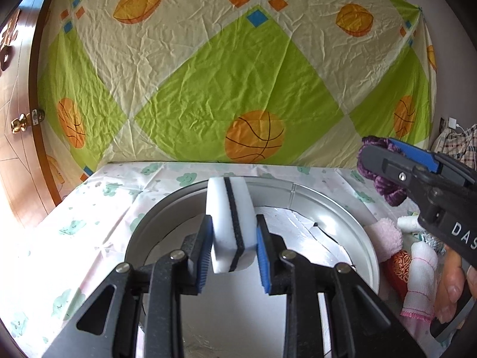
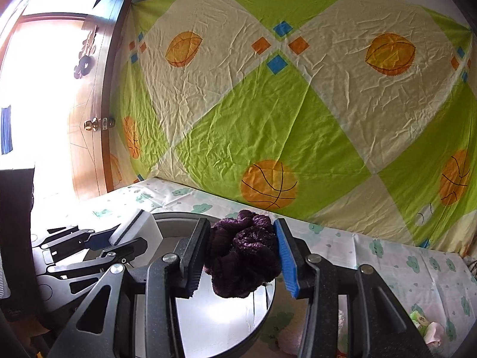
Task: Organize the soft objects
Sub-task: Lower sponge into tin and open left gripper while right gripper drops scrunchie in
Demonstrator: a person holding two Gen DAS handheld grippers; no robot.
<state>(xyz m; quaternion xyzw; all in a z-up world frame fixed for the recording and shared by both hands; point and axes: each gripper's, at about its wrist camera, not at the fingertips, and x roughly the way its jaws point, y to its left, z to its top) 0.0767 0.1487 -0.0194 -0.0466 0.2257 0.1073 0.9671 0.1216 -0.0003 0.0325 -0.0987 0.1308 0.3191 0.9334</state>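
In the left wrist view, the left gripper [image 1: 234, 249] sits at lower centre with its 2 blue pads clamped on a white sponge [image 1: 231, 223] that has 1 dark stripe through its middle; the sponge hangs above the round metal basin [image 1: 351, 223] filling the lower half of the frame. At the right edge, a pink cloth [image 1: 384, 235] and a white cloth [image 1: 421, 280] lie just beside the basin rim on the cloud-print tablecloth [image 1: 98, 208]. In the right wrist view, the right gripper [image 2: 241, 256], at lower centre, is clamped on a fuzzy purple scrunchie [image 2: 243, 256] over the basin's right part. A green-and-cream bedsheet [image 2: 268, 104] fills the top.
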